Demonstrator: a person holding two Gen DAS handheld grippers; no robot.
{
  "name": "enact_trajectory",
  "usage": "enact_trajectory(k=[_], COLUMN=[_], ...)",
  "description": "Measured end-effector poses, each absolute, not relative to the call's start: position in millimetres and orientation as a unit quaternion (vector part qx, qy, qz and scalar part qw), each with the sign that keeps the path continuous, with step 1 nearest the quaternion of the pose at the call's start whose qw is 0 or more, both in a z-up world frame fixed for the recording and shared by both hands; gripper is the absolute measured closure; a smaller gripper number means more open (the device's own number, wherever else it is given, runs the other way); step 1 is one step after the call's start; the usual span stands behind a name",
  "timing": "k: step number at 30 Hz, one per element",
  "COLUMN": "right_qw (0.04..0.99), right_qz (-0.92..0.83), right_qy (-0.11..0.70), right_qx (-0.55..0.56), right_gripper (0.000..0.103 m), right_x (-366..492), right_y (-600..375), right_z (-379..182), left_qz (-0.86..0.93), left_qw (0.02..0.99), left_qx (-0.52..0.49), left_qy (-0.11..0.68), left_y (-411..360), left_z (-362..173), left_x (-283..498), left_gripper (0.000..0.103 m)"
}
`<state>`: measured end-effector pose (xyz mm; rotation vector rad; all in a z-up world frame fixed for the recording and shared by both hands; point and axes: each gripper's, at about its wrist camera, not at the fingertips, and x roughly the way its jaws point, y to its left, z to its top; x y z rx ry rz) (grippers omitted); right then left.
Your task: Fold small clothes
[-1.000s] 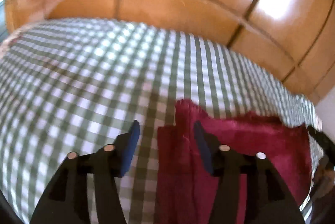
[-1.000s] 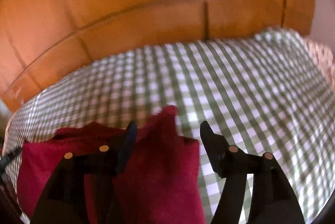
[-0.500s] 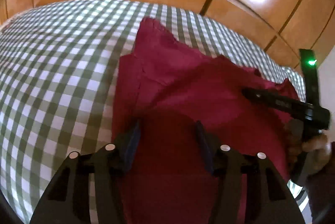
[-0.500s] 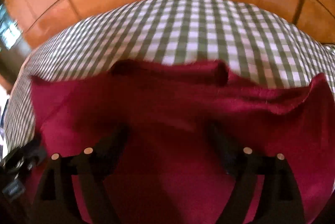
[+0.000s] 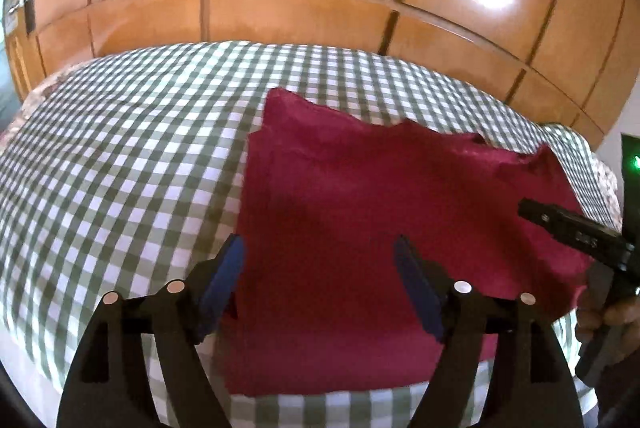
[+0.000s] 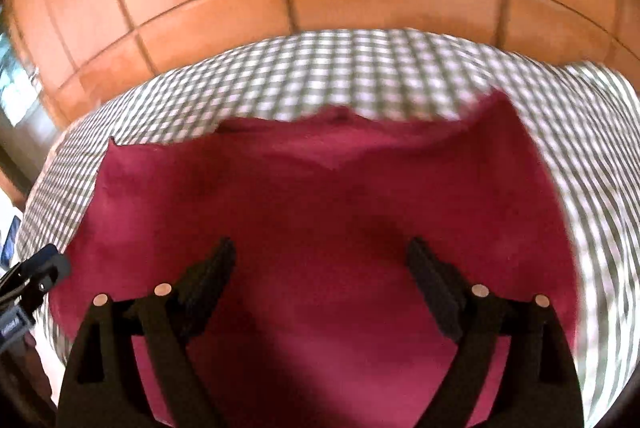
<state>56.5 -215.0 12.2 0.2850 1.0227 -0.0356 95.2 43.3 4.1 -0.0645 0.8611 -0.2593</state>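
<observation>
Both grippers have swung back over the crimson garment (image 5: 380, 211), which now lies folded on the green checked bedsheet (image 5: 120, 163). Left gripper (image 5: 320, 284) and right gripper (image 6: 320, 284) jaws are opening, pressing on nothing. Smooth the ragged far edge before regripping; the cloth looks soft and thick.

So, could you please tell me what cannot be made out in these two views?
- Left wrist view: the cloth's near edge is partly hidden behind the left gripper; its jaws are opening.
- Left wrist view: the right gripper is cut off by the frame's right edge.
- Right wrist view: motion blur smears the sheet; the cloth's near edge is cut off at the bottom.
</observation>
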Motion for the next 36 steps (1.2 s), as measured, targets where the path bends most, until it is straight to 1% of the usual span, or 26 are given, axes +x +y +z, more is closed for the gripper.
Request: enact_trajectory(k=[5,8,16,23,25,26,30,33,36], right_qw=[0.856,0.851,0.859,0.860,0.861,0.861,0.860,0.857,0.857], right_qz=[-0.067,-0.059,-0.066,-0.061,-0.061,-0.060,-0.053,-0.044,-0.029], right_qy=[0.476,0.477,0.467,0.463,0.462,0.462,0.462,0.474,0.475], right_qx=[0.191,0.211,0.199,0.204,0.205,0.206,0.209,0.199,0.197], right_gripper=[0.016,0.016,0.012,0.012,0.012,0.012,0.012,0.012,0.013], right_x=[3,-11,-9,-11,-11,-12,-13,-11,-14], right_y=[-267,-279,-272,-273,-273,-273,-275,-276,-279], right_z=[13,7,1,0,0,0,0,4,22], left_qz=[-0.127,-0.130,-0.131,-0.135,-0.135,-0.131,-0.127,-0.129,-0.142], left_qw=[0.905,0.907,0.909,0.907,0.900,0.893,0.878,0.882,0.889], left_qx=[-0.023,-0.017,0.003,0.009,0.008,0.004,-0.016,-0.031,-0.064], left_qy=[0.405,0.400,0.396,0.400,0.413,0.431,0.461,0.452,0.431], left_y=[37,32,26,25,26,28,36,39,49], left_z=[9,10,11,6,-2,-10,-31,-23,-6], left_x=[83,78,70,67,71,75,82,78,72], left_gripper=[0.027,0.027,0.027,0.027,0.027,0.027,0.027,0.027,0.027])
